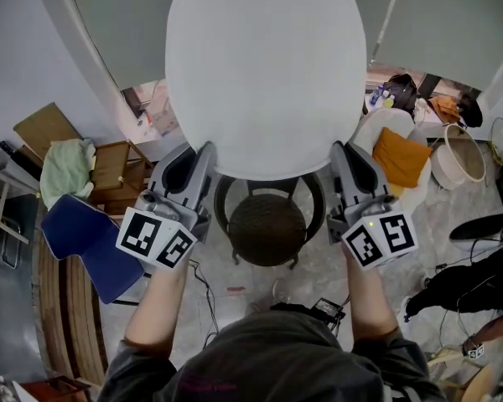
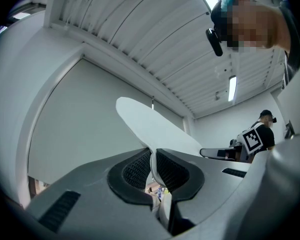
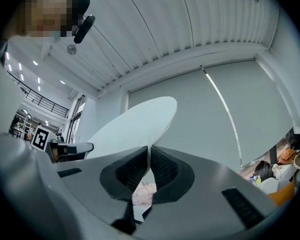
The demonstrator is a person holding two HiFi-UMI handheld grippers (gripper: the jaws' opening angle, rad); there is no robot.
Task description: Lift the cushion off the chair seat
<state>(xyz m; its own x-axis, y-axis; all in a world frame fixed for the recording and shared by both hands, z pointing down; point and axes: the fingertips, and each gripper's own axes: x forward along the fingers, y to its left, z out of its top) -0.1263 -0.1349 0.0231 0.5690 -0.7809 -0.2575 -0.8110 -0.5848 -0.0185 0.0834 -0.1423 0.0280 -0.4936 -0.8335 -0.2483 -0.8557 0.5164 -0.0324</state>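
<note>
Grey left tongs [image 1: 206,151], right tongs [image 1: 336,149], dark shirt [image 1: 277,357]

Above me I see a ribbed white ceiling [image 2: 140,29] with a strip light [image 2: 232,88], and grey blinds [image 3: 190,114] cover the wall ahead. On the pale floor [image 1: 318,266], a wooden side table [image 1: 113,164] bearing a green cloth [image 1: 64,167] stands at the left near a blue seat [image 1: 92,241]. An orange pillow [image 1: 400,156] and a round tub [image 1: 461,157] sit at the right.

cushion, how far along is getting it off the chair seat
Done: the cushion is up and off, and the dark round chair seat shows bare below it. In hand: the left gripper and right gripper are each shut on the cushion's near edge, holding it in the air. Left: the lift looks complete; at most, setting the cushion down somewhere.
</note>
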